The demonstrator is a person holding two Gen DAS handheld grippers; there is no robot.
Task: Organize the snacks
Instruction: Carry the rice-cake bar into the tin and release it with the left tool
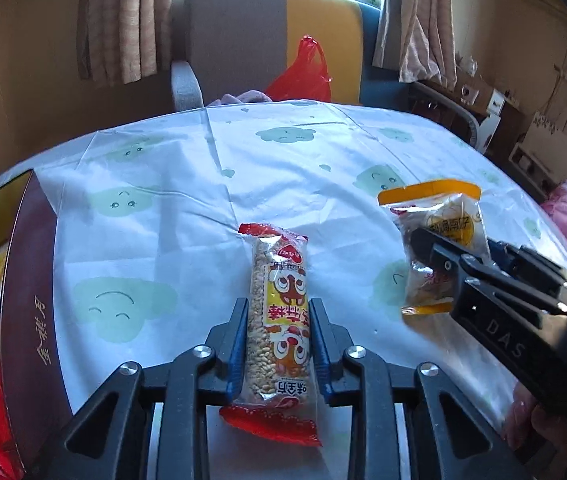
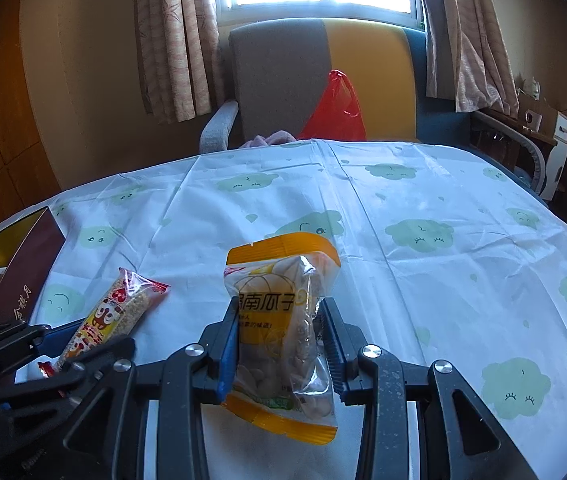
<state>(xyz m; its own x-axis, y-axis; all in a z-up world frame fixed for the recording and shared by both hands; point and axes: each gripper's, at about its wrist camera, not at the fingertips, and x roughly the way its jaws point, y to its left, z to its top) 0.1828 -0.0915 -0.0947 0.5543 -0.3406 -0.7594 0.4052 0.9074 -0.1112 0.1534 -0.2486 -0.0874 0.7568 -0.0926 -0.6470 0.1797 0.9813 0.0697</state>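
Your left gripper (image 1: 277, 322) reached level over the table (image 1: 187, 200), clenched on the rice bar (image 1: 277, 316) near the box (image 1: 29, 300) at its left edge. Your right gripper (image 2: 279, 322) gripped the seed packet (image 2: 279, 328) mid-table.

Maroon box (image 1: 31, 292) blocks the left; tablecloth (image 1: 283, 168) ahead lies open.

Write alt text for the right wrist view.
The right gripper grips an orange-edged snack packet between its fingers above a cloud-print tablecloth. At left, the left gripper holds a red-ended cereal bar near a dark red box.
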